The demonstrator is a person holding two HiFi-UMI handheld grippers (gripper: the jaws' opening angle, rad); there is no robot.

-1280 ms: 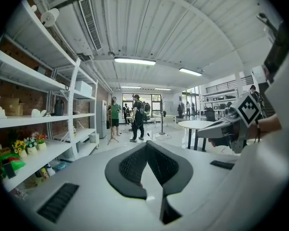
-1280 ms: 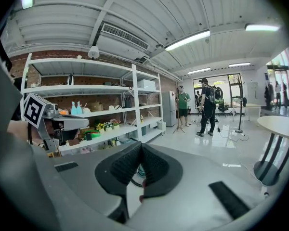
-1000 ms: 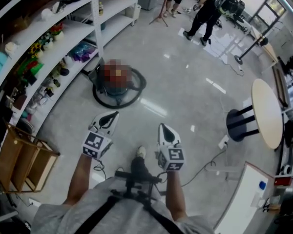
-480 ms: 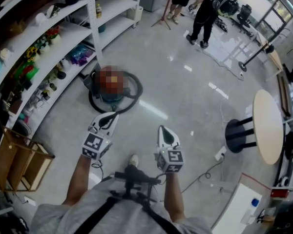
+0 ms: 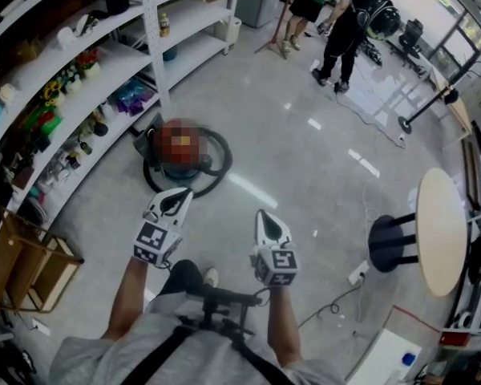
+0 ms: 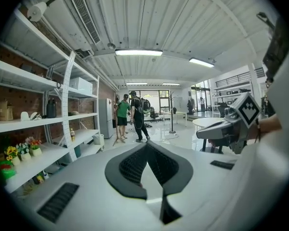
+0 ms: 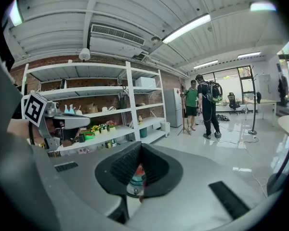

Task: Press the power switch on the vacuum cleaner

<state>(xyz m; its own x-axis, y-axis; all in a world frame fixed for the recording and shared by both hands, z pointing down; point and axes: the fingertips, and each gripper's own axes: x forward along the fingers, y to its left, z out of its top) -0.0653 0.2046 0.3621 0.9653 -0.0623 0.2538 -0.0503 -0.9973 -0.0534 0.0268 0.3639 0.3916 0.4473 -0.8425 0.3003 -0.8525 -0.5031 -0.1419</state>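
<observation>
Place: open lab-studio — stocked white shelves [image 5: 122,54] | equipment stand [image 5: 427,109] | polished floor [image 5: 305,167]

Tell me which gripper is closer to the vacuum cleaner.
The left gripper: its tip sits just short of the vacuum cleaner, while the right gripper is farther off to its right.

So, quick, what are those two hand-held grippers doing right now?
Left white hand-held gripper: closed, holding nothing.
Right white hand-held gripper: closed, holding nothing.
</observation>
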